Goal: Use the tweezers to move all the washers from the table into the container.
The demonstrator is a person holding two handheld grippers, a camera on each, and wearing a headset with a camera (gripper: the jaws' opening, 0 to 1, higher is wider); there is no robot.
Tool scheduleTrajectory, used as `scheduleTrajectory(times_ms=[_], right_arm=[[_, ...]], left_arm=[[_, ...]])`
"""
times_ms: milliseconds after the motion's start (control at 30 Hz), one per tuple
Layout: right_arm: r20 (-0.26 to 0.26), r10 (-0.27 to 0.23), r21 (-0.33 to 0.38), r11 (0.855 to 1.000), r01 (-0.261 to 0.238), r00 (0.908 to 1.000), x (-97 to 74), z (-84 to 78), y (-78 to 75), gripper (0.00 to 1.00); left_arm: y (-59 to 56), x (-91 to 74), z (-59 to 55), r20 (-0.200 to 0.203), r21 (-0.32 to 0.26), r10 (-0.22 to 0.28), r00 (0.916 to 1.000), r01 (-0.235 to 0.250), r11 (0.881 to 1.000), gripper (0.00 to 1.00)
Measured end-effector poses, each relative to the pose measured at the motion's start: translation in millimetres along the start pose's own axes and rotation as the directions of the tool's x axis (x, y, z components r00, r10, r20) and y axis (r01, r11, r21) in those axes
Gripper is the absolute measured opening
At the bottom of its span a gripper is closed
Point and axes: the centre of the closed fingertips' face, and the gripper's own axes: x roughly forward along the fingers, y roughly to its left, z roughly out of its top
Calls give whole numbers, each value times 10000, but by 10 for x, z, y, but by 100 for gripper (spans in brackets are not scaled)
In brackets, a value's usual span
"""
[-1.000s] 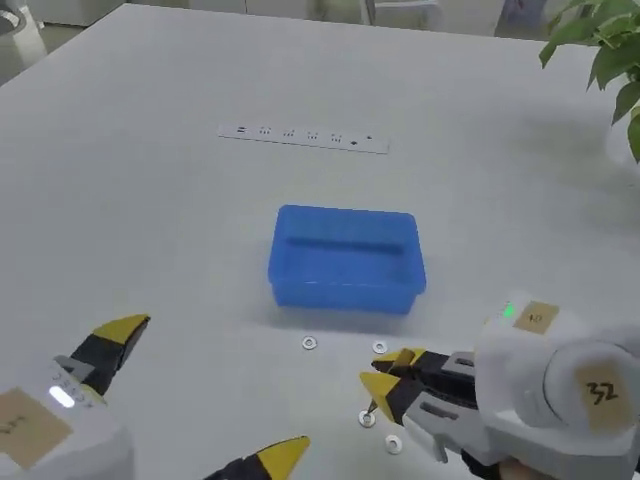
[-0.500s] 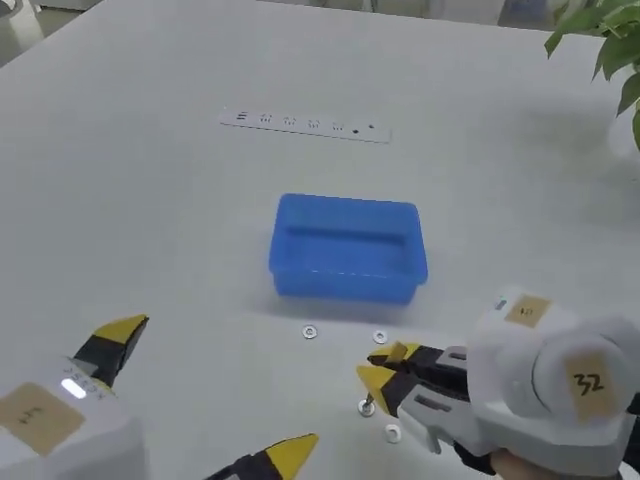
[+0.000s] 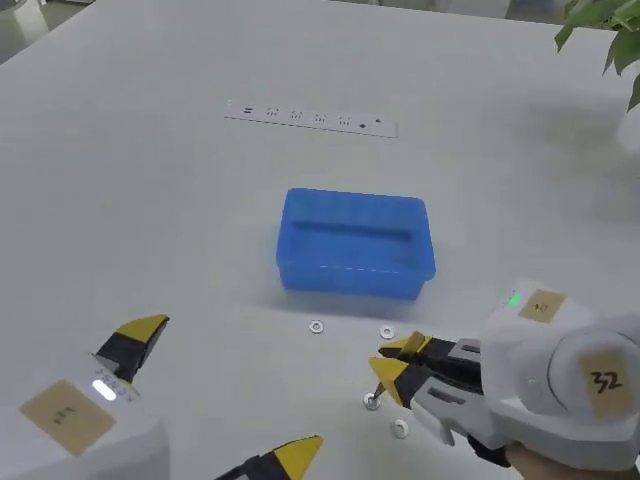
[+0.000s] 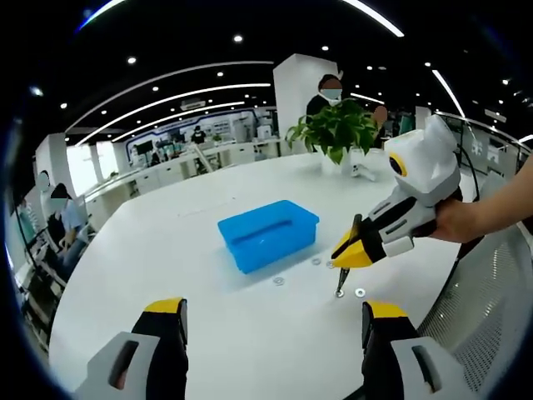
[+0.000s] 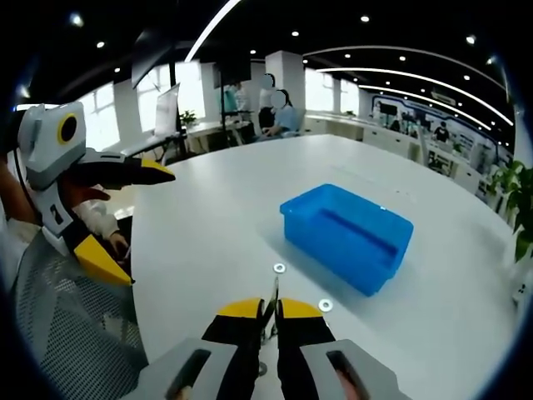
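Change: nothing on the tabletop [image 3: 150, 190] has shifted over the last second. The right hand-held gripper [image 3: 393, 359] stays over the same washer, and the left hand-held gripper [image 3: 237, 381] keeps its place.
Right hand-held gripper: its jaws are closed on the tweezers [image 3: 376, 392]. It sits at the near right of the tabletop, near the container's near side.
Tweezers: slim metal, pinched between the yellow jaw tips and angled down to the tabletop. Their tip meets the middle washer [image 3: 372, 402]. Whether they actually pinch it cannot be told.
Left hand-held gripper: its jaws are spread wide with nothing between them. It sits at the near left, apart from the washers and the container.
Washers: four small silver rings, all lying flat on the tabletop outside the container. The left washer [image 3: 316, 327] and the right washer [image 3: 387, 332] lie just near of the container's front wall. The middle washer lies nearer still. The nearest washer [image 3: 400, 429] is just beside the right hand-held gripper's body.
Container: [image 3: 355, 270] a blue, rectangular, open-topped box in the middle of the tabletop, just beyond the washers.
Power strip: [image 3: 310, 117] a white row of sockets on the tabletop, well beyond the container.
Plant: [image 3: 605, 25] green leaves at the far right edge.
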Motion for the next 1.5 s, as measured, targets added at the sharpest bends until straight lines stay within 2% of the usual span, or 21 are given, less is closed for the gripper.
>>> scheduleTrajectory(times_ms=[233,400,567,633,833,933,1200,1500], right_arm=[[-152,4,-253,9997,-8,9999,-8,14,13,2],[-58,37,-354,9994,-39,10000,-48,111,23,2],[268,24,-551,9985,-10,9996,-91,307,18,2],[427,20,-645,9979,8,9991,-101,401,9,2],[899,36,-801,9968,36,9959,-95,671,-6,2],[1276,-121,-705,9973,212,9917,-62,831,-44,2],[1956,-600,-547,9959,719,9788,80,1150,-182,2],[2346,-782,-394,9952,899,9689,329,1319,-401,2]], left_arm=[[3,14,-31,-168,56,34,9999,-33,10000,91],[15,26,-51,-297,74,103,9995,-101,9999,94],[28,33,-58,-335,104,184,9993,-180,9998,99],[70,31,-70,-415,291,437,9982,-425,9987,99],[78,28,-70,-413,158,431,9982,-424,9990,99],[85,22,-48,-289,162,459,9985,-454,9988,99],[116,19,-58,-292,197,621,9976,-615,9979,99],[105,22,-63,-307,148,554,9980,-550,9984,99]])
